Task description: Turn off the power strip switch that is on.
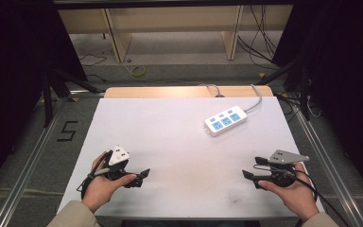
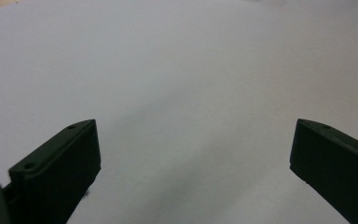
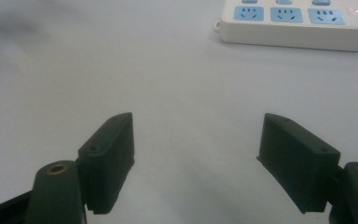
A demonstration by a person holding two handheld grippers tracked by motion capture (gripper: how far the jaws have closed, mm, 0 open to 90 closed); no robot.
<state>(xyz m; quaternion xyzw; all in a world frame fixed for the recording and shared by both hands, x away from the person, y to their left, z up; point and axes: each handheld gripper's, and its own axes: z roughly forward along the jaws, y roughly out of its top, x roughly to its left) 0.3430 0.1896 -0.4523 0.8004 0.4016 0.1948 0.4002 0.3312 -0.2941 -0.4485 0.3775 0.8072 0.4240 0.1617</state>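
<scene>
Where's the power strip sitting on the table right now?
In the high view the power strip lies on the far right part of the white table, its cable trailing off the back edge, ahead of the open right gripper and apart from it.

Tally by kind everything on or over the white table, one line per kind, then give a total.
Power strip: 1
Grippers: 2, the left gripper and the right gripper, both open and empty
Total: 3
</scene>
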